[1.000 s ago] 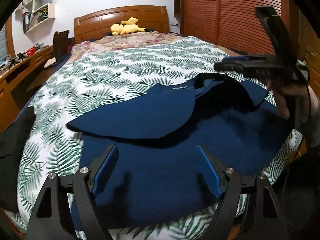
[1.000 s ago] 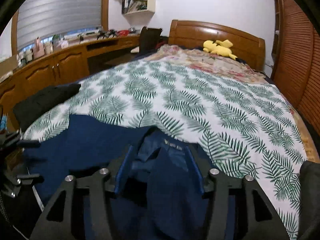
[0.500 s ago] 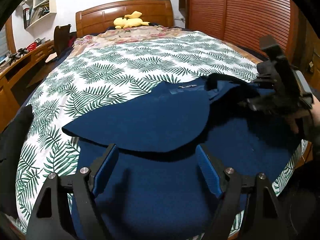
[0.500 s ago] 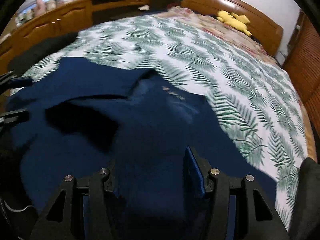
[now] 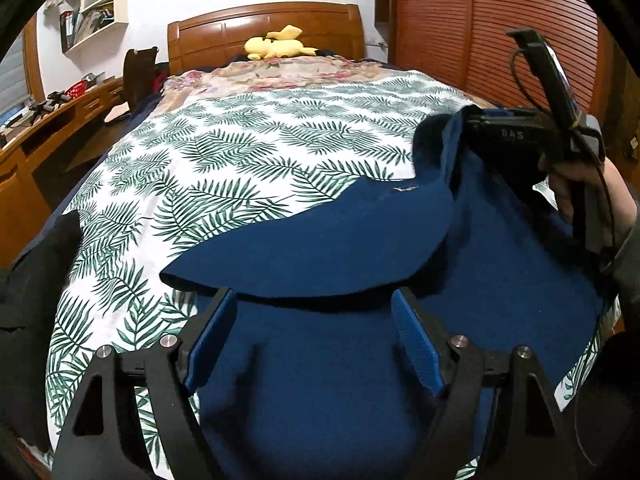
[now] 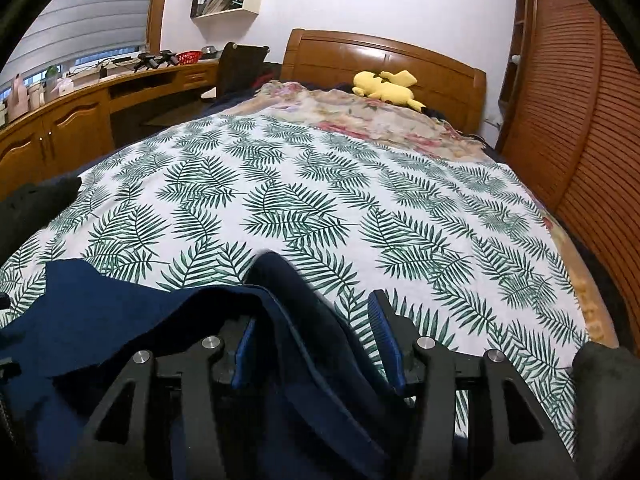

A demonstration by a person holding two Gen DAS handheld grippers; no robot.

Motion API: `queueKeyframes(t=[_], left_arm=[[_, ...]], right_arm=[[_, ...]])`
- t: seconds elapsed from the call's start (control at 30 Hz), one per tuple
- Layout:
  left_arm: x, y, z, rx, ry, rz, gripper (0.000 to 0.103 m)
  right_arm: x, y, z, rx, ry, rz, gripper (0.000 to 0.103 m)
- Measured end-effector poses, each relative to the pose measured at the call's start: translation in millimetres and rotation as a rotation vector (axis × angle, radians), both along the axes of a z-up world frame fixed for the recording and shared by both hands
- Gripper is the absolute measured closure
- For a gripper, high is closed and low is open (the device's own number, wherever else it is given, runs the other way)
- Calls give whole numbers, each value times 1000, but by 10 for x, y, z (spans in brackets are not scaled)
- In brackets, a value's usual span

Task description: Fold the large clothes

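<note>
Jaws parted, right gripper point(image 5: 472, 128) marked "DAS"

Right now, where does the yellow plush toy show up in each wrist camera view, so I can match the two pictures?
Left wrist view: the yellow plush toy lies at top centre, against the wooden headboard.
Right wrist view: the yellow plush toy lies upper right of centre, in front of the same headboard.
Shared landmark: the headboard, at the far end of the leaf-print bedspread.
</note>
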State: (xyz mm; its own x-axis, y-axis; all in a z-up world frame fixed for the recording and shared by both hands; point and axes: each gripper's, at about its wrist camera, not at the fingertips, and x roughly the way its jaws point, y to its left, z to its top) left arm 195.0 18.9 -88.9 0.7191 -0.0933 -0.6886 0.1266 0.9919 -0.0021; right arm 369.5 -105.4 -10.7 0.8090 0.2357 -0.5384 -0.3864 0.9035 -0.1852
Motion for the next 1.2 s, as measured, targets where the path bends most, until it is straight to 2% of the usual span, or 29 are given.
queueKeyframes(t=[0.2, 0.47, 0.57, 0.67, 0.87, 1.0, 1.1, 1.13, 1.17, 1.2], left_arm=[[-80, 134, 10, -18, -9, 22, 23], [-278, 311, -9, -29, -17, 64, 23], [-343, 392, -20, -36, -16, 82, 23], [-409, 473, -25, -38, -17, 94, 23], [-489, 565, -28, -38, -22, 105, 23], [-514, 595, -21, -41, -26, 100, 23], [-525, 605, -13, -48, -33, 91, 23], [-527, 601, -6, -52, -36, 87, 23], [-527, 594, 2, -55, -39, 81, 23], [-536, 585, 8, -56, -42, 77, 23]], right_arm=[[-305, 15, -10, -16, -26, 51, 48], [-590, 166, -78, 41, 47, 261, 48], [-698, 314, -168, 51, 108, 372, 48], [-748, 474, -295, 23, 174, 457, 48], [-736, 775, -505, -53, 254, 544, 48], [-643, 977, -695, -184, 292, 534, 48], [-581, 1052, -726, -224, 282, 522, 48], [-573, 1057, -739, -232, 278, 516, 50], [-550, 1078, -751, -235, 278, 522, 65], [-520, 1100, -758, -240, 280, 537, 91]])
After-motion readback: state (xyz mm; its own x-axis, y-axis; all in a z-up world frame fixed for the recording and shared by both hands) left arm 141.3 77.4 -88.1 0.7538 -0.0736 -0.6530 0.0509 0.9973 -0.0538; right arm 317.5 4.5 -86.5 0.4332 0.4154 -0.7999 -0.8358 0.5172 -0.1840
